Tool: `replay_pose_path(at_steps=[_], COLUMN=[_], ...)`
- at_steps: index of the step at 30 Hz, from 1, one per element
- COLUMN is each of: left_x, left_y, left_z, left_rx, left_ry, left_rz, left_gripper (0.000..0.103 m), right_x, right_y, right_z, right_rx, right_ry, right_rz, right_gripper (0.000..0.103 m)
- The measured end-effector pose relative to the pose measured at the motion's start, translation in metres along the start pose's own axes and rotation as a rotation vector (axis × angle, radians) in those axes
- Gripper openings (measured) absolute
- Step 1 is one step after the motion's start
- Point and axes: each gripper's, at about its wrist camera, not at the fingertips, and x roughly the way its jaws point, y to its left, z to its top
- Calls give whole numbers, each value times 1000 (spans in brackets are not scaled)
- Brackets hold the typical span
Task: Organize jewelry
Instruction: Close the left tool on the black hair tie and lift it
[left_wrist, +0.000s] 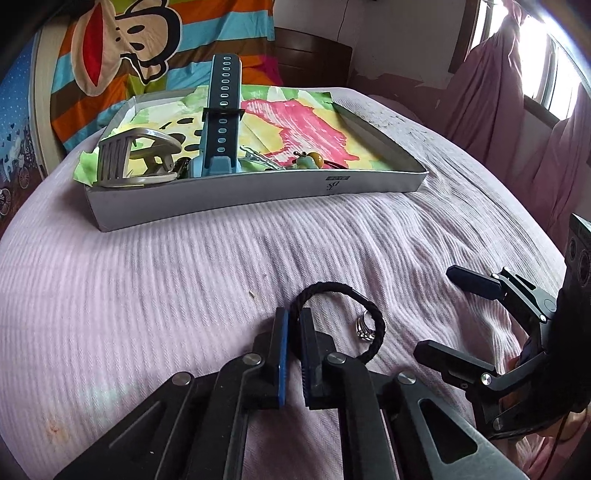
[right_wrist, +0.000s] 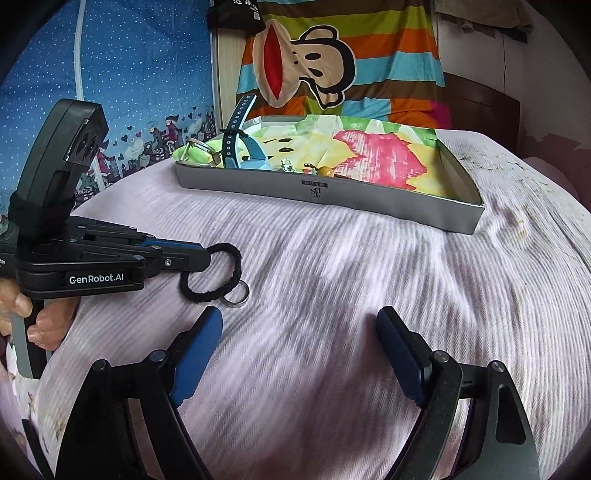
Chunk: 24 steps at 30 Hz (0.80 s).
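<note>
A black braided hair tie (left_wrist: 341, 288) lies on the pink bedspread. My left gripper (left_wrist: 293, 317) is shut on its left side; this also shows in the right wrist view (right_wrist: 205, 254), with the hair tie (right_wrist: 232, 273) hanging from the tips. A silver ring (left_wrist: 364, 326) lies on the bed touching the tie, also seen in the right wrist view (right_wrist: 234, 297). My right gripper (right_wrist: 301, 326) is open and empty, just right of the ring; it also shows in the left wrist view (left_wrist: 439, 310).
A shallow grey box (left_wrist: 258, 188) lined with colourful paper sits farther back on the bed. It holds a grey hair claw (left_wrist: 133, 155), a blue watch strap (left_wrist: 221, 110), a chain and a small yellow-green charm (left_wrist: 310, 160). A striped cartoon blanket hangs behind.
</note>
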Motion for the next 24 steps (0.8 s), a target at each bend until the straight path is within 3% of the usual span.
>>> replay_pose_path(at_steps=[9, 12, 16, 24], left_x=[-12, -16, -20, -18], left_y=[13, 22, 28, 26], left_z=[-2, -3, -5, -6], left_rx=[-58, -97, -129, -121], left_ry=[-48, -65, -82, -88], left_rz=[57, 72, 84, 102], left_gripper=[6, 6, 6, 6], right_x=[9, 13, 15, 25], right_y=[16, 25, 28, 25], right_z=[2, 3, 5, 11], right_rx=[-73, -114, -124, -94], right_ry=[21, 35, 45, 54], right_rz=[17, 20, 23, 16], right_gripper=[81, 74, 72, 61])
